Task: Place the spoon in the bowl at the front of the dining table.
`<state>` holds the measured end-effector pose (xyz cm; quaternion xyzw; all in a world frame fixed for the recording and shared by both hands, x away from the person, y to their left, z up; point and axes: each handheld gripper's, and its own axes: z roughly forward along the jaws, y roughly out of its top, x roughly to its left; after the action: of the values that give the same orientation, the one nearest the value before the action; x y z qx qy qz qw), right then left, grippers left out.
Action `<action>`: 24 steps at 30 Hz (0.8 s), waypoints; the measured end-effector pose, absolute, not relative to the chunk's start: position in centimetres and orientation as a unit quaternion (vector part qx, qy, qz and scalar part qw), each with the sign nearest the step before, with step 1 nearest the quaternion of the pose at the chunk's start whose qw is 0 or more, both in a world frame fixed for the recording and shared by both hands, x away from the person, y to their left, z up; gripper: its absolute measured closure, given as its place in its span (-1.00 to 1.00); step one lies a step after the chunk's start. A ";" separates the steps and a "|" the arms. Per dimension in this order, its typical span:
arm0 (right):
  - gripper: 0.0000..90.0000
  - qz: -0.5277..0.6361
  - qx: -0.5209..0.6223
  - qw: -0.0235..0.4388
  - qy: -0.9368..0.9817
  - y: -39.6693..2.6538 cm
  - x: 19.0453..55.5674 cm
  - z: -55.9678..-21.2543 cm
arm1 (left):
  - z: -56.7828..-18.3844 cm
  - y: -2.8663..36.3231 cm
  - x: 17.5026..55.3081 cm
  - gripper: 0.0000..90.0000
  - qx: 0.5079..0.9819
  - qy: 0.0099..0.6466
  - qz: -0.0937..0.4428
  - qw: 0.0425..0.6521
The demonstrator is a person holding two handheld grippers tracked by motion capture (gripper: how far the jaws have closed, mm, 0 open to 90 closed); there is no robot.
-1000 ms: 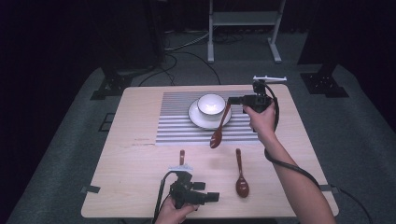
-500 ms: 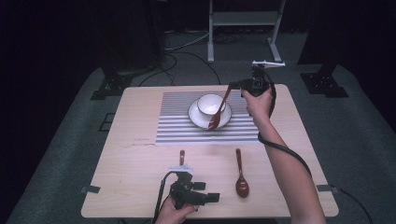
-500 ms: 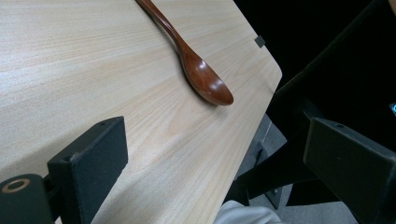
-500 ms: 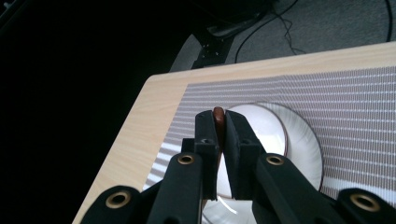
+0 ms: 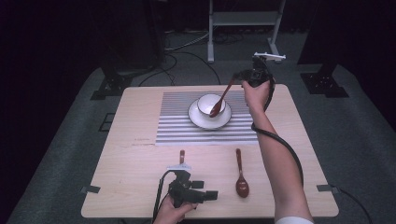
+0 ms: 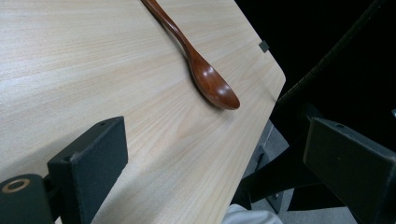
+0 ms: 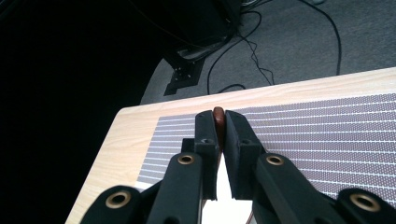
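Note:
A white bowl [image 5: 208,102] stands on a white plate [image 5: 200,120] on the striped mat [image 5: 177,126]. My right gripper [image 5: 240,77] is raised past the table's far edge and is shut on the handle end of a brown wooden spoon [image 5: 221,99]. That spoon slants down, its scoop end at the bowl's rim. In the right gripper view the handle tip [image 7: 218,113] sits pinched between the jaws of the gripper [image 7: 222,127]. My left gripper [image 5: 204,190] rests open at the front edge, beside a second spoon [image 5: 241,175] [image 6: 205,79]. A third spoon's handle [image 5: 182,155] pokes out behind the left gripper.
The wooden table [image 5: 135,158] has rounded corners, and its near right edge [image 6: 261,107] drops to dark floor. Cables [image 5: 187,46] and a white stand [image 5: 243,18] lie on the grey carpet beyond the table.
My right gripper has risen and moved away toward the far edge, carrying the spoon from the mat up to the bowl. The left gripper has stayed put.

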<state>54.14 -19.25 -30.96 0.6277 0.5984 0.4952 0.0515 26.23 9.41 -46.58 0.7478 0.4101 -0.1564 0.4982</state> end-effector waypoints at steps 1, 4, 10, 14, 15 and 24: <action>0.86 0.495 0.630 0.052 0.596 -19.2 54.3 -31.0 | -46.6 9.4 26.2 -0.88 0.748 0.410 -0.155 0.498; 0.86 0.494 0.634 0.058 0.592 -19.1 54.6 -31.1 | -46.6 9.5 26.2 -0.88 0.747 0.411 -0.155 0.499; 0.86 0.498 0.644 0.060 0.578 -19.2 55.1 -31.3 | -46.5 9.7 26.3 -0.88 0.745 0.412 -0.154 0.501; 0.86 0.499 0.651 0.064 0.568 -19.5 55.2 -31.6 | -46.5 9.7 26.3 -0.88 0.745 0.412 -0.154 0.501; 0.86 0.499 0.653 0.064 0.566 -19.6 55.2 -31.7 | -46.5 9.7 26.3 -0.88 0.745 0.412 -0.153 0.502; 0.85 0.497 0.658 0.063 0.562 -19.9 55.1 -32.7 | -46.5 9.6 26.3 -0.88 0.746 0.411 -0.154 0.501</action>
<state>55.15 -19.91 -32.72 0.6584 0.5616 0.4972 0.0625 26.26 9.59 -46.51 0.7463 0.4106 -0.1537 0.5008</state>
